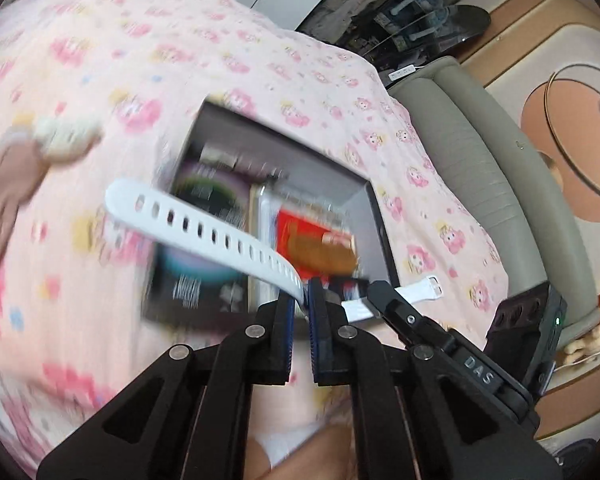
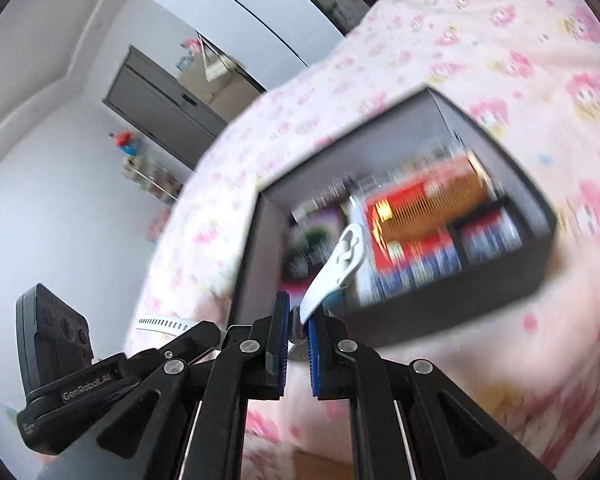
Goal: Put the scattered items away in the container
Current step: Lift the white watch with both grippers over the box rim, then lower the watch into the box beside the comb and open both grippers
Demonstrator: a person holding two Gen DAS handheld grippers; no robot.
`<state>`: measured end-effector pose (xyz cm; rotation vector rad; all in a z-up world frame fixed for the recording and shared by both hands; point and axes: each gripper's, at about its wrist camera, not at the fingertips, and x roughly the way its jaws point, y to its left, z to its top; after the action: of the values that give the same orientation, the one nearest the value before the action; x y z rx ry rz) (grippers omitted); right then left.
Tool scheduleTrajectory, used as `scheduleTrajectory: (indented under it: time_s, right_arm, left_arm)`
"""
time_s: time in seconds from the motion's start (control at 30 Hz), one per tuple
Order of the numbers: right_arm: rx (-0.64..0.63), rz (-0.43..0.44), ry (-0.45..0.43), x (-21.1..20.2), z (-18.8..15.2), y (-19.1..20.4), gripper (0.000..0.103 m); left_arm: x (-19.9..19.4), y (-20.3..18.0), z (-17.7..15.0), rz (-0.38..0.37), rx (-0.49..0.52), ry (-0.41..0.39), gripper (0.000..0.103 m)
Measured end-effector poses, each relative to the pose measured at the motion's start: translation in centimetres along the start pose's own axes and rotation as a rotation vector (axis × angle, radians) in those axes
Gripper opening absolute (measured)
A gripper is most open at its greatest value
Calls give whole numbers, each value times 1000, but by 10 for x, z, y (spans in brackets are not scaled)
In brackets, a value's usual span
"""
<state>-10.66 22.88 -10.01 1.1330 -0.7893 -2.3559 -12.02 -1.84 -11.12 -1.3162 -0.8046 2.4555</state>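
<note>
- Watch strap (image 1: 204, 232), white and perforated, is stretched above the dark box (image 1: 374, 216), one end in each gripper.
- Left gripper (image 1: 300, 300) pinches the holed end; right gripper (image 2: 298, 320) pinches the buckle end.
- Risk: uneven release could drape it over the box's rim onto the pink bedsheet (image 1: 100, 60).

Right gripper (image 2: 298, 322) pinches white watch strap (image 2: 342, 258) between blue-padded fingers (image 2: 314, 354); buckle end sticks up over near rim of dark box (image 2: 496, 280). Box sits on pink patterned bed sheet (image 2: 500, 60), blurred, holding orange-gold can (image 2: 436, 200), red and blue packets (image 2: 420, 256), purple packet (image 2: 320, 220). Left gripper (image 2: 188, 344) at lower left, touching perforated strap end (image 2: 164, 323).
</note>
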Motion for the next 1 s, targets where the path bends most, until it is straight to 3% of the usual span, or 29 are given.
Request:
scheduleTrajectory:
  time_s: [0.07, 0.17, 0.3, 0.4, 0.53, 0.6, 0.63, 0.67, 0.7, 0.83, 0.9, 1.0]
  right_arm:
    - [-15, -2, 27, 26, 23, 3, 6]
    - [-22, -42, 122, 38, 46, -6, 6]
    - [3, -122, 294, 74, 42, -42, 7]
    - [63, -156, 354, 93, 34, -64, 9]
    - [26, -218, 368, 97, 37, -60, 12]
    - [-22, -293, 374, 99, 37, -55, 20]
    - [-46, -315, 384, 97, 36, -51, 31]
    - [-66, -320, 392, 99, 33, -46, 41]
    - [-97, -312, 392, 95, 34, -40, 43]
    - [-220, -327, 335, 77, 44, -18, 44]
    - [-271, -319, 274, 65, 52, -10, 44]
    - [-332, -309, 247, 55, 57, -1, 43]
  left_arm:
    - [5, -6, 21, 17, -10, 17, 5]
    - [43, -8, 34, 57, -26, 64, 5]
    - [55, -9, 43, 86, -87, 161, 5]
    - [75, 0, 42, 139, -81, 204, 5]
    - [101, 1, 32, 235, -109, 254, 6]
    - [109, -5, 35, 313, -85, 254, 6]
    - [113, -7, 39, 330, -76, 256, 7]
    - [112, -5, 41, 341, -74, 268, 8]
    - [112, -7, 38, 343, -77, 278, 10]
    - [98, -8, 31, 318, -59, 327, 30]
    - [80, -12, 31, 285, -41, 291, 30]
    - [49, -13, 31, 320, -9, 205, 30]
